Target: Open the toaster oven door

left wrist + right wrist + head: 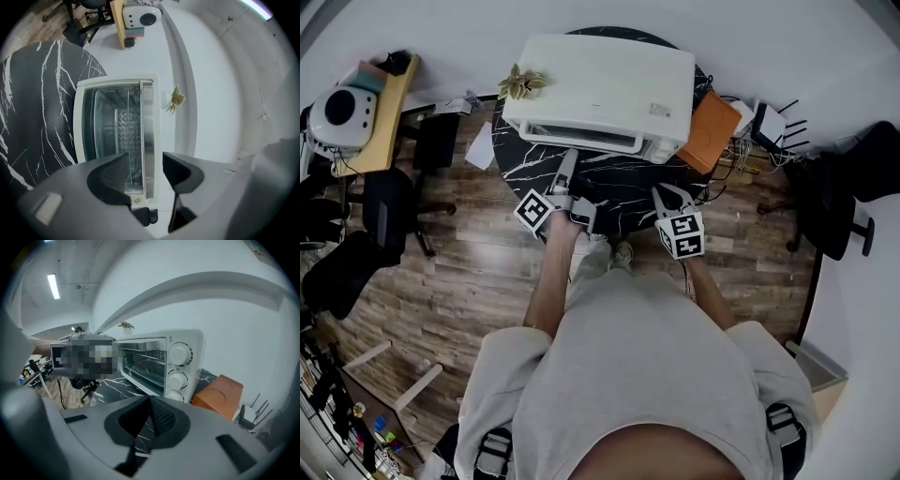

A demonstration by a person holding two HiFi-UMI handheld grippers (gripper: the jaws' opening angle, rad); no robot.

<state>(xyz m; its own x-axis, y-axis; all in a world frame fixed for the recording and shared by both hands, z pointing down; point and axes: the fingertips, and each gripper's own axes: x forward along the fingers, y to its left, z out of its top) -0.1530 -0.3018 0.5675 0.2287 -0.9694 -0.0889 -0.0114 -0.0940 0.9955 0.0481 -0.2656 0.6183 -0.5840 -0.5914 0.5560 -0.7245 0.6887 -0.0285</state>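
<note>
- Left gripper view: the left gripper (146, 163) has its jaws parted astride the handle (147, 136) of the toaster oven (112, 126). No clamp shows.
- Head view: the oven sits at 12 o'clock on the round table (619, 183). Its door (581, 138) looks shut, so the opening is judged wholly undone.
- Right gripper view: the right gripper (150, 404) is clenched on nothing.
- Bare tabletop at 6 o'clock of the door leaves swing room. The orange box (710, 131) at 3 o'clock and the plant (522, 82) at 10 o'clock stand aside.
</note>
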